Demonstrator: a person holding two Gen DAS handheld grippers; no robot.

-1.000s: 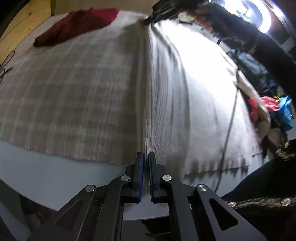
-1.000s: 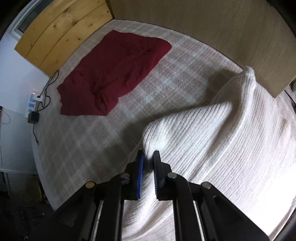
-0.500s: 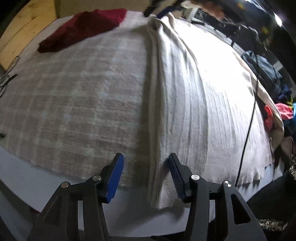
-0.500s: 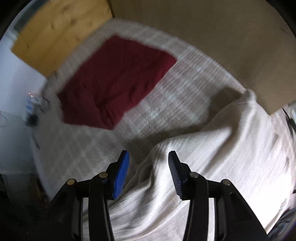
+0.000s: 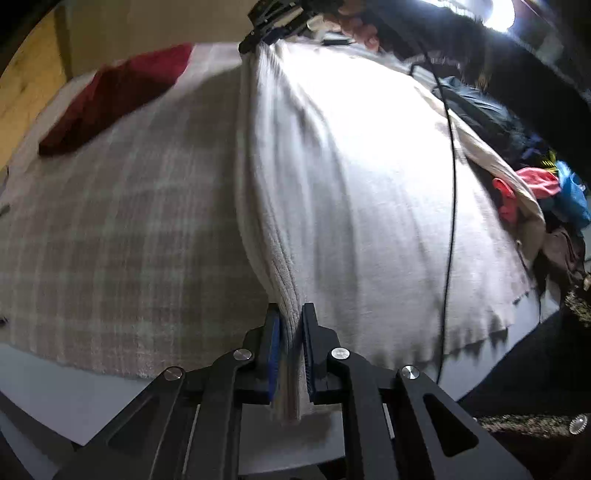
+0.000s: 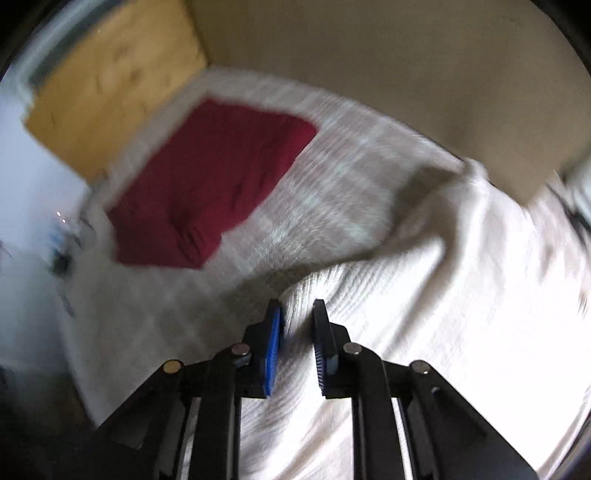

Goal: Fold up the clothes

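My left tool (image 5: 291,325) and right tool (image 6: 297,320), gaping half a second ago, are closing on the ribbed cream knit garment (image 5: 351,184) lying beside the maroon cloth (image 6: 207,181) on the plaid bed cover (image 5: 110,240).

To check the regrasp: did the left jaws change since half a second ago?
Yes. The left gripper stood open beside the white knit garment; now its jaws are closing on that edge, over the plaid blanket.

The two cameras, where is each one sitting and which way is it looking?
Left wrist: on the left hand-held gripper, looking down along the white knitted garment it pinches; the right hand-held gripper and a hand show far off.
Right wrist: on the right gripper, looking down at the garment's other end.
Both show the red garment on the plaid blanket.
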